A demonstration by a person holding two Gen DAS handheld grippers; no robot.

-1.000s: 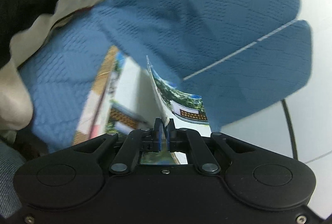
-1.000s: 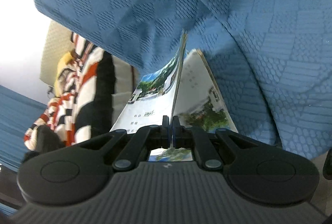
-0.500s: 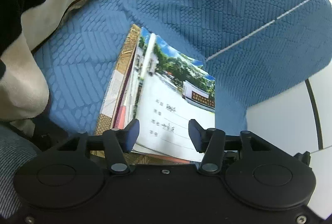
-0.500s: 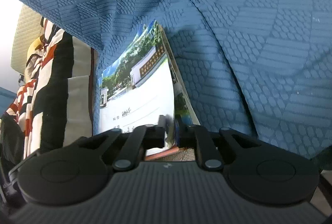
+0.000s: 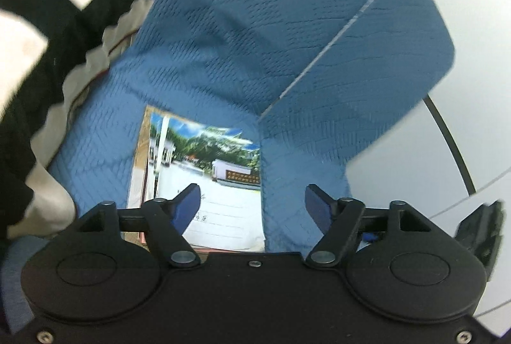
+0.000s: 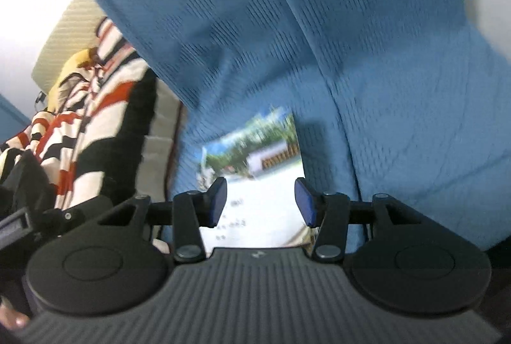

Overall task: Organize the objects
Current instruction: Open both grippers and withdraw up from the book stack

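Two views show one stack of booklets lying flat on a blue seat, tucked into the corner where the cushion meets the armrest, likely so the pile sits squared and out of the way.

From the left wrist, the booklets lie ahead of and below the left gripper, mostly toward its left finger. The armrest rises ahead on the right, the seat spreads to the left, and a striped blanket lies further left. The jaws are opening, with nothing pressed between them; the top cover shows behind the gap without touching the pads. This gripper tilts downward over the pile, held clear above it. A black part at the far right edge is probably the other tool.

From the right wrist, blurred, the booklets sit straight ahead of the right gripper, framed between its fingers but lying beneath them. Its jaws are also opening and empty. It too points down at a slant, clear of the stack, with the blanket off to its left and blue upholstery ahead and right.
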